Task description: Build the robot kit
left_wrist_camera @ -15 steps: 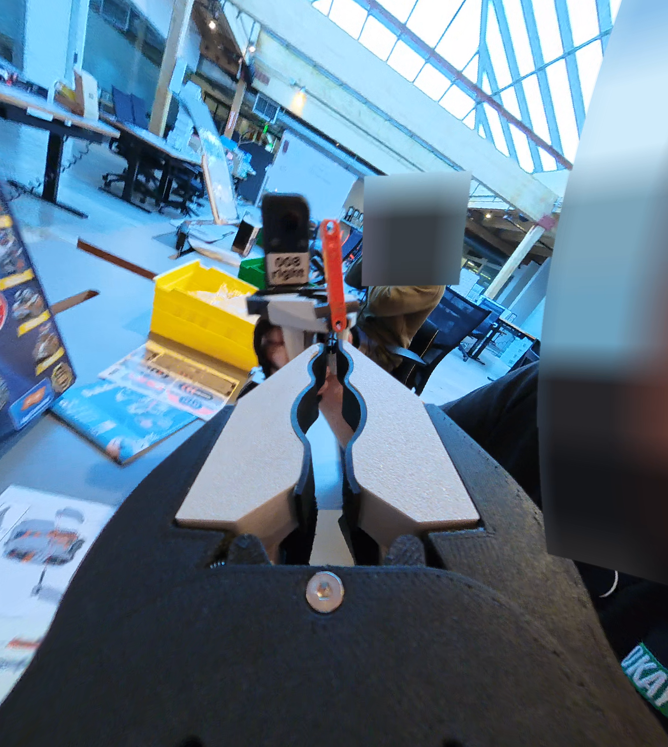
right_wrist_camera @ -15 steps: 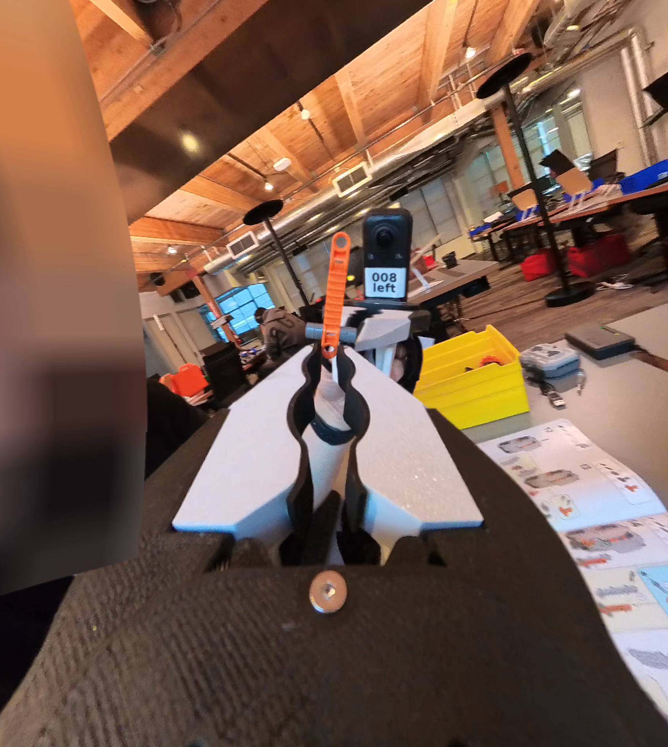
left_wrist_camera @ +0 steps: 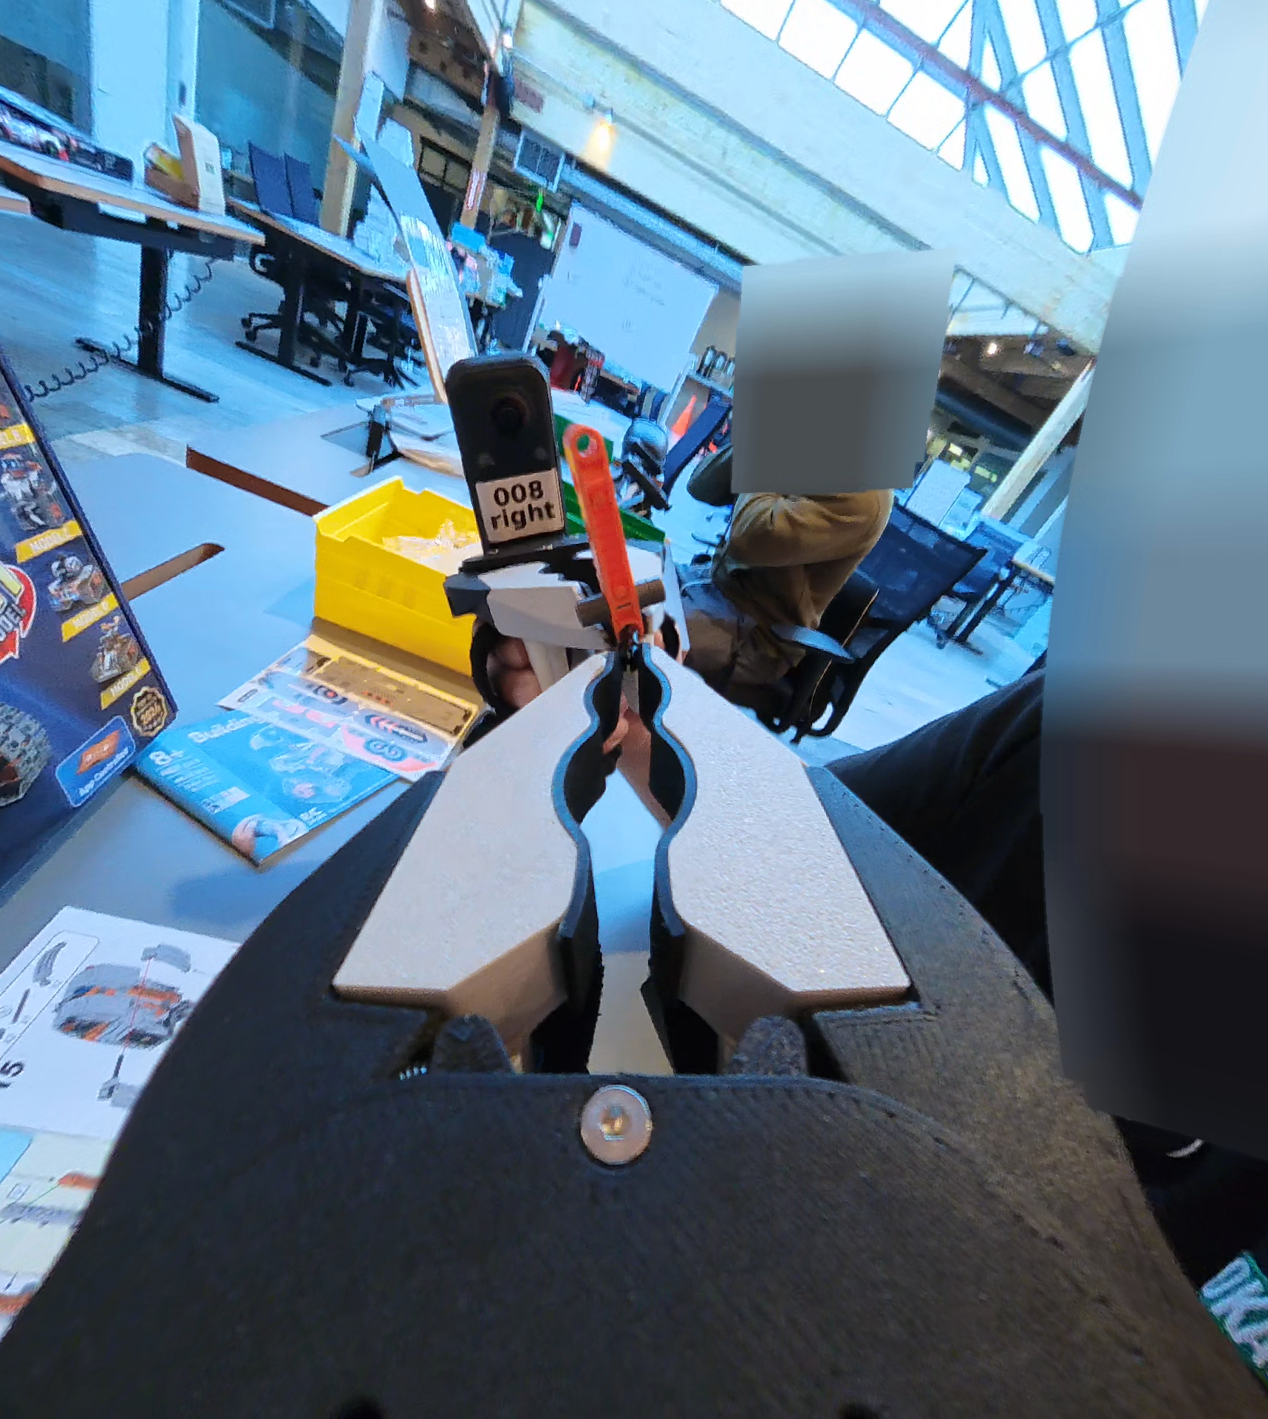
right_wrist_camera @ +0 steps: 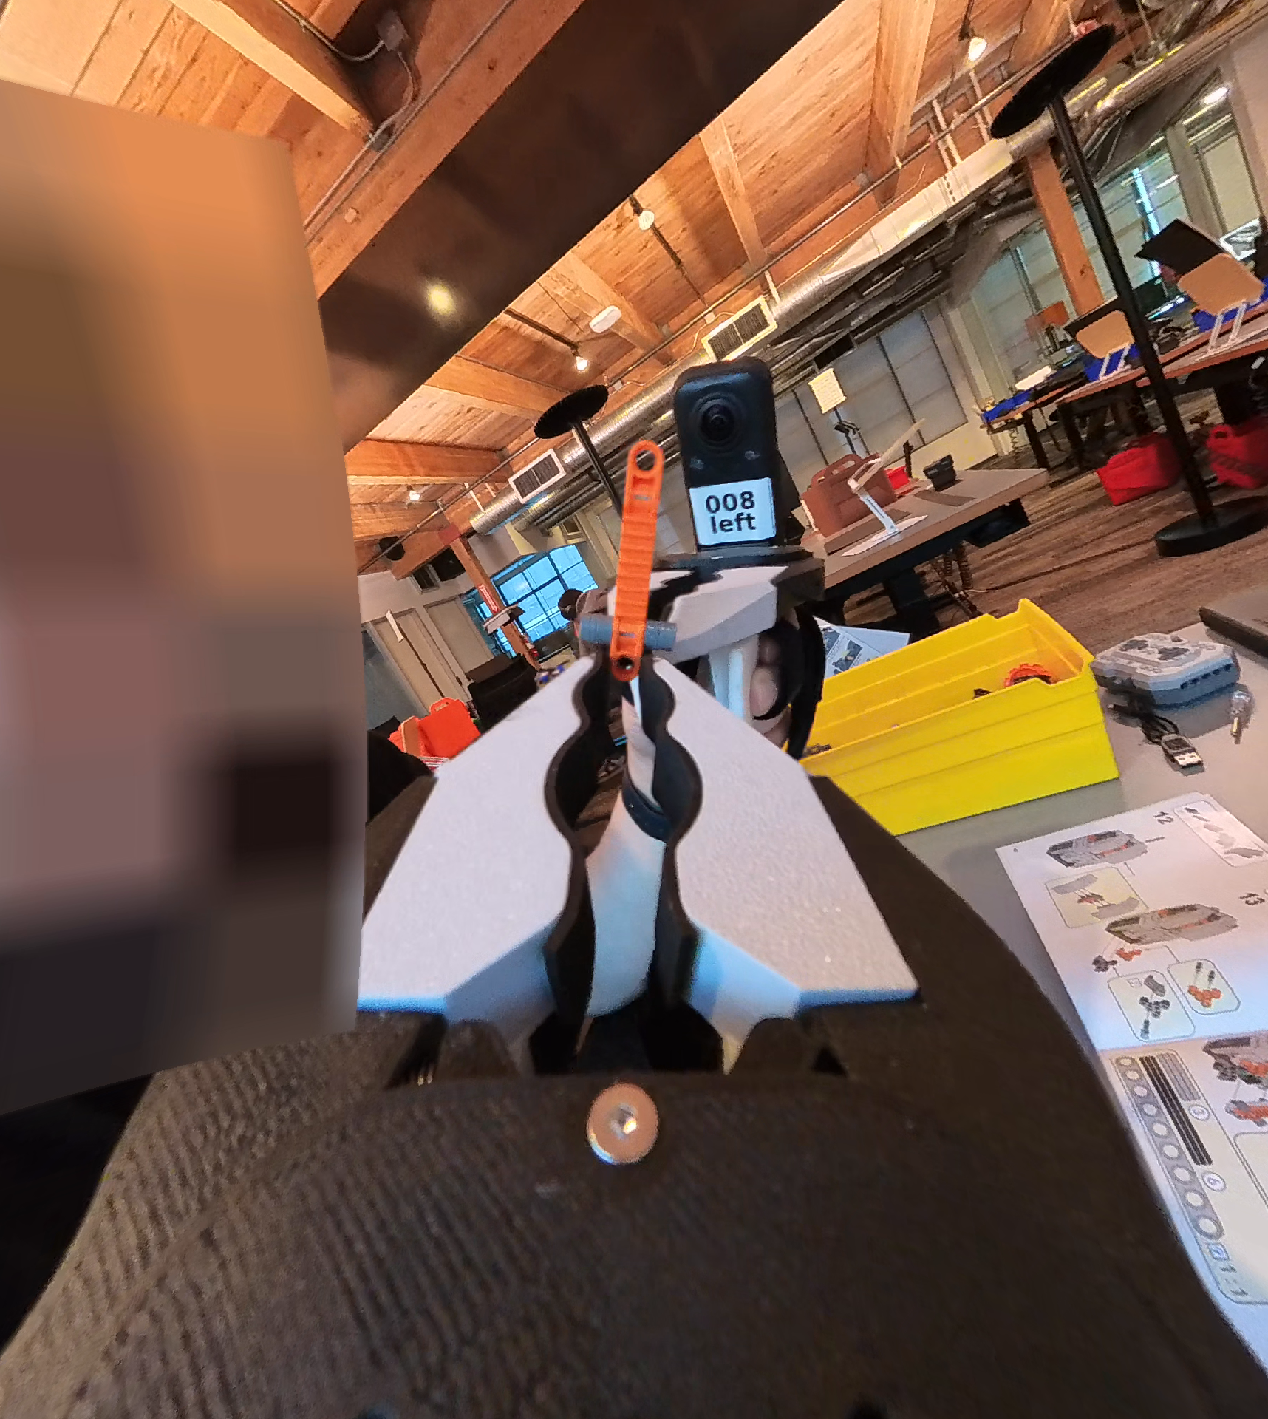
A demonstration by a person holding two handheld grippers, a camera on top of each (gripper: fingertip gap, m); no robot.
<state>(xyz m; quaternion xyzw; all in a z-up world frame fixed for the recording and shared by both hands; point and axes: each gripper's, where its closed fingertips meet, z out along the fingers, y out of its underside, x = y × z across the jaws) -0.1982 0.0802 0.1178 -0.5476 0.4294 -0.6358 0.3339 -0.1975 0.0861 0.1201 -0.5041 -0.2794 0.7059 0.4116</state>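
Observation:
My right gripper (right_wrist_camera: 627, 677) is shut on the lower end of a slim orange beam (right_wrist_camera: 635, 553), which stands upright and leans a little. A short grey pin (right_wrist_camera: 658, 636) passes crosswise through the beam just above my fingertips. My left gripper (left_wrist_camera: 628, 654) faces it tip to tip. Its jaws are shut and touch the bottom end of the orange beam (left_wrist_camera: 604, 530), under the grey pin (left_wrist_camera: 646, 595). I cannot tell if the left tips pinch the beam. Each view shows the other gripper's camera behind the beam.
A yellow bin (left_wrist_camera: 385, 568) (right_wrist_camera: 961, 722) stands on the grey table behind the grippers. A blue toy box (left_wrist_camera: 24, 599), booklets (left_wrist_camera: 270, 775) and instruction sheets (left_wrist_camera: 78, 998) (right_wrist_camera: 1191, 960) lie around. A grey battery box (right_wrist_camera: 1164, 668) and a cable lie beyond the bin. A person sits behind (left_wrist_camera: 792, 537). Left and right tips are no more than a few centimetres apart.
In the left wrist view the beam and the right gripper have shifted slightly left and the beam leans more. In the right wrist view the beam has kept its place at the tips.

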